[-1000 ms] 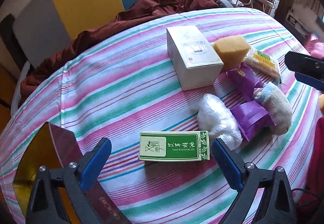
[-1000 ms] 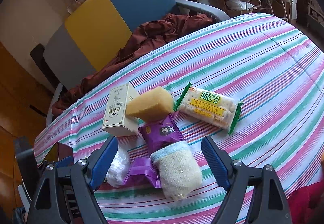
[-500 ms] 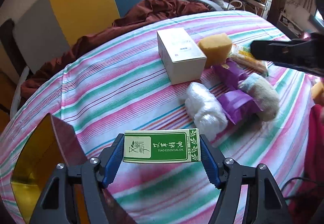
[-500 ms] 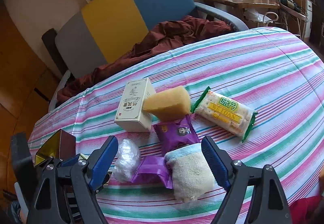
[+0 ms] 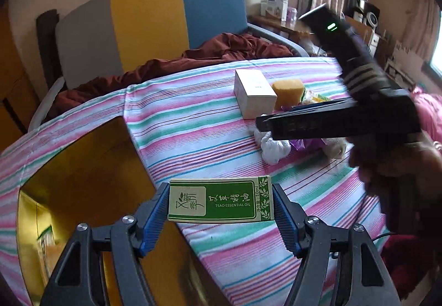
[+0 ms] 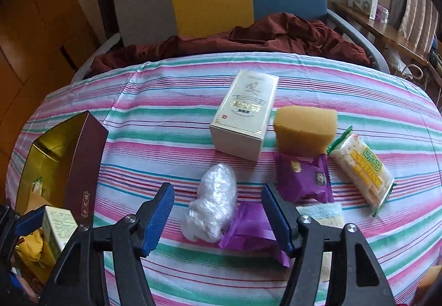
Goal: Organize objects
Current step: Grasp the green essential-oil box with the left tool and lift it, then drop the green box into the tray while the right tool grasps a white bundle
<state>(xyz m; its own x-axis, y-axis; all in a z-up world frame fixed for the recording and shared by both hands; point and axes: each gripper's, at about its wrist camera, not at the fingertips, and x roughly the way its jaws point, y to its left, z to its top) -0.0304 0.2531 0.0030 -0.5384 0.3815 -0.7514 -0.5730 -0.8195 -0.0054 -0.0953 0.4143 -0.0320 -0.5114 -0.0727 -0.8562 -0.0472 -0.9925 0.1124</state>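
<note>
My left gripper (image 5: 220,196) is shut on a green essential oil box (image 5: 229,199), held end to end above the striped tablecloth, next to the open gold-lined box (image 5: 83,162). The right wrist view shows this carton (image 6: 59,225) at the lower left, over that maroon-walled box (image 6: 83,167). My right gripper (image 6: 217,192) hovers low with its jaws closing. A white plastic bundle (image 6: 215,203) and a purple packet (image 6: 248,225) lie between its fingers, which do not visibly press on them. The right gripper's black body (image 5: 345,123) crosses the left wrist view.
Behind the bundle lie a white carton (image 6: 243,123), a yellow sponge (image 6: 304,129), a second purple packet (image 6: 304,178), a cracker packet (image 6: 362,167) and a knitted item (image 6: 323,214). A chair with a maroon cloth (image 6: 248,35) stands beyond the table's far edge.
My left gripper closed on the green box, lifted it and carried it towards the gold-lined box. My right gripper slid left over the white bundle and its jaws narrowed.
</note>
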